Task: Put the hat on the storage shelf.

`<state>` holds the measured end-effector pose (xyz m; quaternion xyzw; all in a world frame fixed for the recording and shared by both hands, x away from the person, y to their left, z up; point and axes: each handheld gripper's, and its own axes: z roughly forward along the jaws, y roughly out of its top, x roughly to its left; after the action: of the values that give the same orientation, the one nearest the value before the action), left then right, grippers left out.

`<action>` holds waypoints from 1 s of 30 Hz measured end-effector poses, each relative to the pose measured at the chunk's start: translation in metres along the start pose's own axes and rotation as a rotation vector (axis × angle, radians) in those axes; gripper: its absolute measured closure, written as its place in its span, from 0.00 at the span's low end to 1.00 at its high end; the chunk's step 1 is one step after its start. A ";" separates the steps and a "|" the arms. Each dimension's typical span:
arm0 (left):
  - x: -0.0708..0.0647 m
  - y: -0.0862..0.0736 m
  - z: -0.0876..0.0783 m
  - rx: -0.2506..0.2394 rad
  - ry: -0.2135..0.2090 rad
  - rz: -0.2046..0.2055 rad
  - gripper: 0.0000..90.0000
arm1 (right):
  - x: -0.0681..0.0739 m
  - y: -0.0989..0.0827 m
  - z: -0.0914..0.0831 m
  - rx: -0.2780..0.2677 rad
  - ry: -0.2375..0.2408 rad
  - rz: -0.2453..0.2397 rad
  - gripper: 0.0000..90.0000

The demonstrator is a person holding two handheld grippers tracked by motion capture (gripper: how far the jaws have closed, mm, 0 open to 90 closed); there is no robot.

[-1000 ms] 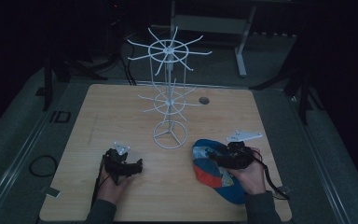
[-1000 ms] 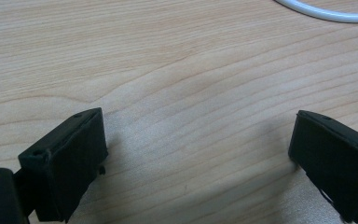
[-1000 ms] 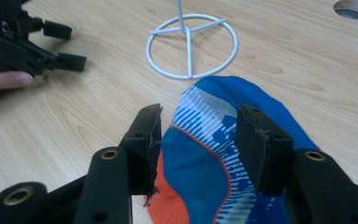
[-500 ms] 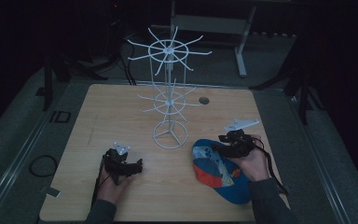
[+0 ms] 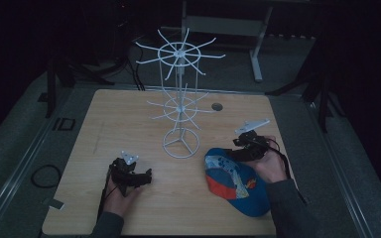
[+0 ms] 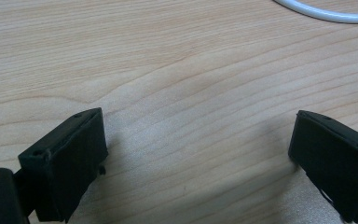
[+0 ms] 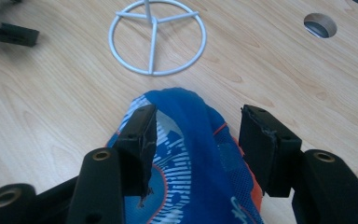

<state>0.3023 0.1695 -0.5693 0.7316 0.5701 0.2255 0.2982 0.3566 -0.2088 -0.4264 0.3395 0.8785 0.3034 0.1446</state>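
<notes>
- cap (image 5: 235, 181) lies on the table's (image 5: 129, 124) near right part, just right of the rack's ring base (image 5: 180, 144), crown end toward the rack, brim toward the table's near edge
- we judge it light and soft: blue fabric with an orange edge and printed panels, the crown will crumple under a pinch; the brim looks like the stiffer part
- right gripper (image 7: 193, 128) straddles the raised blue fold of the cap; its jaws have just been opening, part open now, fabric between them but the right pad stands off it, so we read no grip
- best hold, we think: pinch that fold or the rim band; thin cloth could slip from the pads
- left gripper (image 6: 196, 140) hovers low over bare wood at the near left, jaws wide, nothing between them
- wire rack (image 5: 180, 99) stands mid-table, thin arms sticking out on two tiers, a snag risk when we lift the cap
- open room left of the rack and across the far side; cable hole (image 5: 217, 106) behind the rack; the cap's brim lies near the table's near edge
</notes>
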 end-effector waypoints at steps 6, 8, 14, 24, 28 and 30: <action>0.000 0.000 0.000 0.000 0.000 0.000 0.05 | -0.007 -0.002 0.011 0.032 0.011 0.006 0.51; 0.000 0.000 0.000 -0.001 0.000 0.001 0.05 | -0.008 -0.003 0.015 0.041 0.016 0.008 0.51; 0.000 0.000 0.000 -0.001 0.000 0.000 0.05 | -0.009 -0.004 0.024 0.072 0.022 -0.002 0.51; 0.000 0.000 0.000 0.002 0.000 0.003 0.05 | -0.009 -0.004 0.039 0.137 0.055 -0.023 0.46; 0.000 0.000 0.000 0.002 -0.001 0.001 0.05 | -0.010 -0.005 0.044 0.155 0.063 -0.024 0.45; 0.000 0.000 0.000 0.002 0.000 0.002 0.05 | -0.010 -0.005 0.046 0.168 0.065 -0.030 0.43</action>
<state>0.3022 0.1696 -0.5693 0.7323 0.5696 0.2252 0.2974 0.3825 -0.1986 -0.4652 0.3271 0.9101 0.2374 0.0915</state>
